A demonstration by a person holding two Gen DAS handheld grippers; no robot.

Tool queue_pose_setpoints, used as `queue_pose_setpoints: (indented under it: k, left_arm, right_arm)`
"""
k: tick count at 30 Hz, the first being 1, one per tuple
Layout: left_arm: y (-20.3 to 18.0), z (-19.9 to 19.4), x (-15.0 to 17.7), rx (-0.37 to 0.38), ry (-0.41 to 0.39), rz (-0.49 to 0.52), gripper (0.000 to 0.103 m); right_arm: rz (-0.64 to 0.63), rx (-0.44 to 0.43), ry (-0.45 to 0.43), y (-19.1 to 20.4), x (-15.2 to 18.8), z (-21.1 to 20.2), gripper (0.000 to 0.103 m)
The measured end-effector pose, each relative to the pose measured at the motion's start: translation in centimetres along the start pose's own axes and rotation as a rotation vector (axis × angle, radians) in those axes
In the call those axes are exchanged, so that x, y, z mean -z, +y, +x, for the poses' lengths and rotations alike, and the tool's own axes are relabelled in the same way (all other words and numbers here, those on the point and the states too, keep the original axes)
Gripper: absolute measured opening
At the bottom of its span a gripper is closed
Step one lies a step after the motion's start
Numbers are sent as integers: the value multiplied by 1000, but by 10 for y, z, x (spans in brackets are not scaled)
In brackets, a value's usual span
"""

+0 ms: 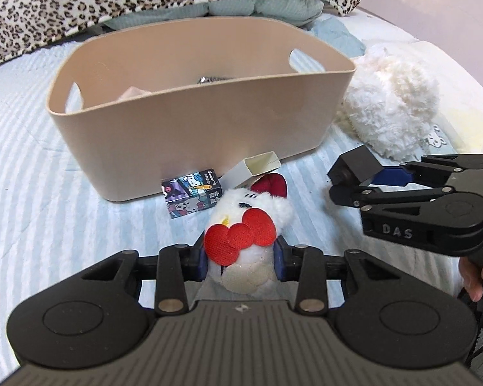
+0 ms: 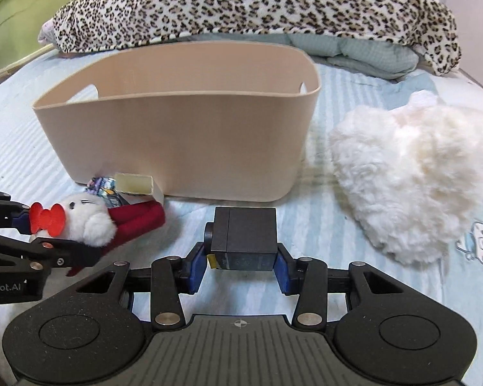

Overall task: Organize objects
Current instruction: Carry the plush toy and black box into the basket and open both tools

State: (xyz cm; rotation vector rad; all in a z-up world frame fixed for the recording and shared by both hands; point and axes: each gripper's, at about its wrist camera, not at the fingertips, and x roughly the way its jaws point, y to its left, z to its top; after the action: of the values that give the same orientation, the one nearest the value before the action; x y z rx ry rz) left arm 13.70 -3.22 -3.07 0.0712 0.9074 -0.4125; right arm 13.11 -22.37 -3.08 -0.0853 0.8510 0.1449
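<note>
Now the left tongs (image 1: 240,259) pinch a white plush cat (image 1: 248,222) with a red bow, angled down over the bed (image 1: 48,167). Beside them, the right tongs (image 2: 241,268) clamp a dark grey cube (image 2: 244,241), tilted down likewise. Both are just in front of the beige basket (image 2: 177,141). A fluffy white toy (image 2: 409,180) lies right of it.
</note>
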Motion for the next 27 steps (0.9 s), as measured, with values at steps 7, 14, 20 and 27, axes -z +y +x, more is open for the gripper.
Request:
queue_pose_setpoints:
  k: [7,14,20,27]
  left_arm:
    - [-4,-43,0,-90,-98,26,39]
    - [-2,-84,-16,-160,-224,34,39]
    - [6,-107,-37,-236,-320,39,39]
    - [21,-101,-65,-301,-370,13,39]
  right_arm:
    - [17,15,-82,1,-3,-40,41]
    - [18,16,-198,5,-16,-77,41]
    - [0,1,-297,11,-43,-98,41]
    - [-16,-10,-355,15,-76,-96,41]
